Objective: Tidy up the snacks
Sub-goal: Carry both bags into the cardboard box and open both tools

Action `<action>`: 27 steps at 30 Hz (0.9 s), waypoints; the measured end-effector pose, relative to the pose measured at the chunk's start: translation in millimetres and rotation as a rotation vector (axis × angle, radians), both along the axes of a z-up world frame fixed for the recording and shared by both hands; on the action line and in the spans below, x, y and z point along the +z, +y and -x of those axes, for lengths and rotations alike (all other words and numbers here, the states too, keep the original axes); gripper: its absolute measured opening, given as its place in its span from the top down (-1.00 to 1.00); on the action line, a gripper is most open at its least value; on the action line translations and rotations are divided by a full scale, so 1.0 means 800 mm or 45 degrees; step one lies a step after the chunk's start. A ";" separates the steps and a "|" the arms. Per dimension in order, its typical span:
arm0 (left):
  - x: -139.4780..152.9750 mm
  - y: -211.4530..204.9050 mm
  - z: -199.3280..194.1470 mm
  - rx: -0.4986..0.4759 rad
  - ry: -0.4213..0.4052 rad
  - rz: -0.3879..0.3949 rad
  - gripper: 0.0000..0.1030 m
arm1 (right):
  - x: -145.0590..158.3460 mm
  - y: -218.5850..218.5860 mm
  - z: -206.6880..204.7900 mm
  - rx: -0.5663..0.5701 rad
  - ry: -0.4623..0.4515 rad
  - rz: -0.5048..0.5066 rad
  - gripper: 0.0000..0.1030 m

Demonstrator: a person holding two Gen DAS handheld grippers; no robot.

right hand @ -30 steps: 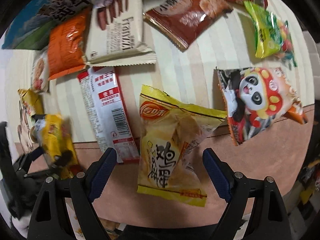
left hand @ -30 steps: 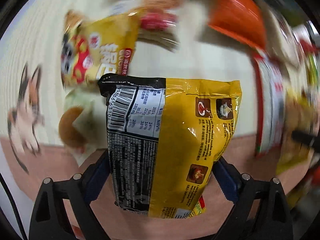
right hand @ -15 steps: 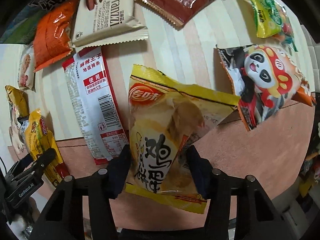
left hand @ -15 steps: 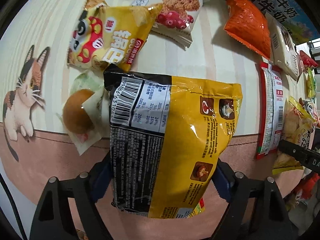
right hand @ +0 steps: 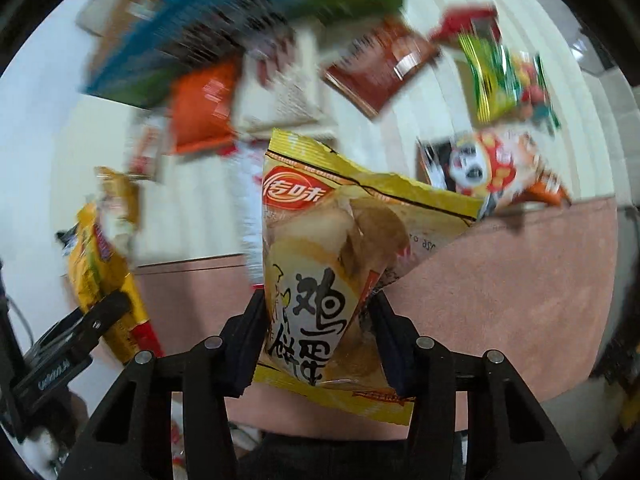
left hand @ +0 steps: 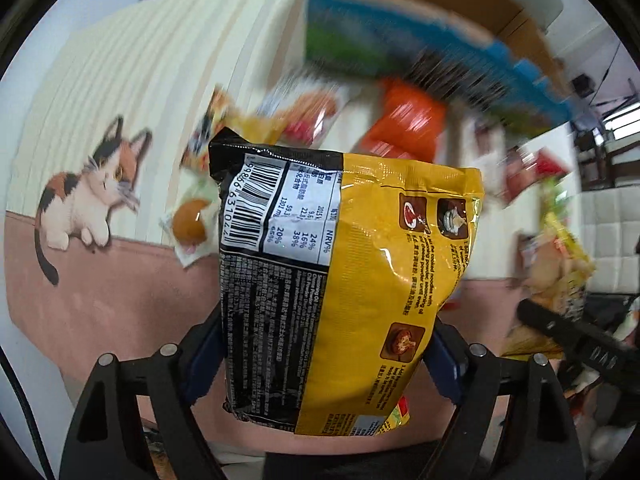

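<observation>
Right wrist, hand-held gripper [right hand: 318, 344] clamping chip bag [right hand: 340, 268]

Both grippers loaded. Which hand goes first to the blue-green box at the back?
Left, marginally. Left gripper holds the noodle pack; right gripper holds the chip bag. The box looks larger and nearer in the left view, though blurred.

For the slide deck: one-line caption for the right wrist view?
Right hand-held gripper clamps a yellow chip bag above the snack-strewn mat.
</observation>
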State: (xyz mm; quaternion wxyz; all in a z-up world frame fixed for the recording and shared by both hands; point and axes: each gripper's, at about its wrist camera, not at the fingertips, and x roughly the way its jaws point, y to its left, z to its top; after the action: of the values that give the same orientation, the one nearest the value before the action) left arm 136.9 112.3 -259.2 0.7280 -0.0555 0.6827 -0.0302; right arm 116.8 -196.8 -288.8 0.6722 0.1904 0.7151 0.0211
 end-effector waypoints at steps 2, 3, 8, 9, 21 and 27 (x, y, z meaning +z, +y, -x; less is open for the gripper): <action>0.035 -0.009 -0.020 0.006 -0.046 0.042 -0.65 | 0.034 -0.004 -0.009 0.032 -0.060 -0.037 -0.03; 0.052 -0.016 -0.031 0.003 -0.072 0.059 -0.65 | 0.055 -0.007 -0.017 0.050 -0.094 -0.055 -0.03; 0.097 -0.064 -0.128 -0.007 -0.149 0.115 -0.65 | 0.139 -0.031 -0.091 0.101 -0.235 -0.140 -0.03; 0.105 -0.067 -0.147 -0.008 -0.159 0.119 -0.65 | 0.147 -0.034 -0.108 0.118 -0.250 -0.144 -0.03; 0.021 -0.111 -0.392 0.019 -0.004 0.081 -0.65 | 0.084 -0.034 -0.379 0.227 -0.247 -0.065 -0.04; -0.050 -0.128 -0.441 0.014 0.107 0.059 -0.65 | 0.016 -0.027 -0.435 0.299 -0.181 -0.019 -0.04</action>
State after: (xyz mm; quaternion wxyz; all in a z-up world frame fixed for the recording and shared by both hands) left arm 489.6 10.0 -299.0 0.6973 -0.0774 0.7115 -0.0398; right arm 465.1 -218.6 -276.3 0.7126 0.1084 0.6830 0.1186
